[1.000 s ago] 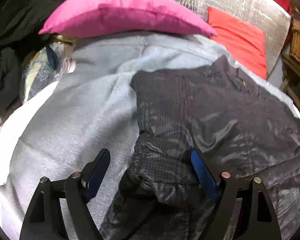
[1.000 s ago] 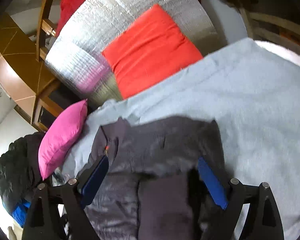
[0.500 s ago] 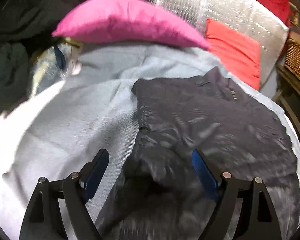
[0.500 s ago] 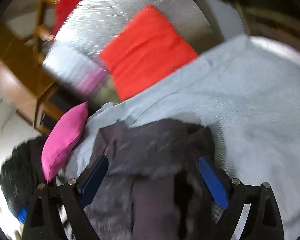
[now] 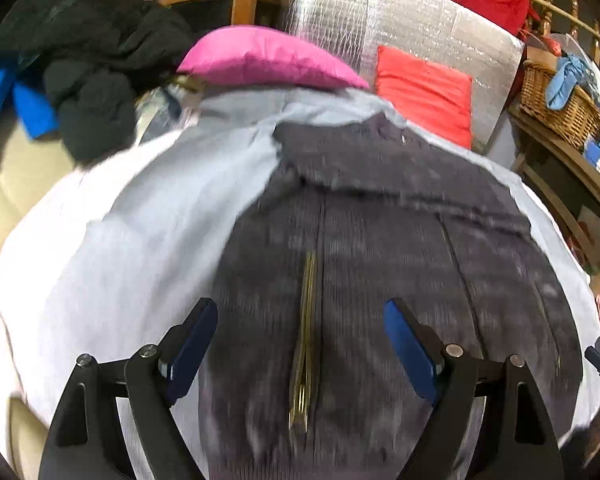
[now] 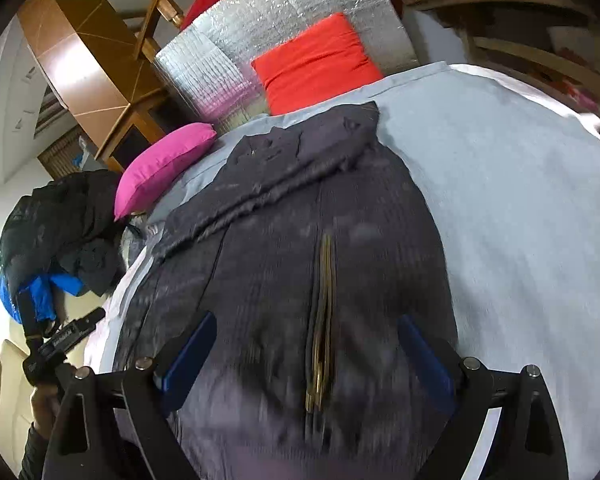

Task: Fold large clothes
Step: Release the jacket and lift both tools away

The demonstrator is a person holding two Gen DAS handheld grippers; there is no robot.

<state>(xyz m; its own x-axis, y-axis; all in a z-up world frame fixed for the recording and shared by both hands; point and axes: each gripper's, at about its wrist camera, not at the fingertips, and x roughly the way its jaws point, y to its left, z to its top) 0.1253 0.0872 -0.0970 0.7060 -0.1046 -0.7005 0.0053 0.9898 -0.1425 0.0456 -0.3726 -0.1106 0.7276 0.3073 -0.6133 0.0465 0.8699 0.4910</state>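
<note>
A large dark grey quilted jacket (image 5: pixel 380 248) lies spread on a pale grey blanket (image 5: pixel 152 232), collar at the far end, brass zipper (image 5: pixel 306 340) running towards me. It also shows in the right wrist view (image 6: pixel 300 248), zipper (image 6: pixel 324 320) down its middle. My left gripper (image 5: pixel 300 344) is open above the jacket's near part, blue pads on either side of the zipper, holding nothing. My right gripper (image 6: pixel 304 356) is open above the same near part, empty. The left gripper's body (image 6: pixel 60 340) shows at the left edge of the right wrist view.
A pink pillow (image 5: pixel 268 60), an orange cushion (image 5: pixel 424 92) and a silver foil panel (image 5: pixel 400 28) stand at the bed's far end. Dark and blue clothes (image 5: pixel 72 72) are piled at the left. A wicker basket (image 5: pixel 556 100) sits on wooden shelves at the right.
Both grippers have pulled back and risen. The bunched near part of the jacket now lies spread flat, with the zipper showing between the fingers in both views.
</note>
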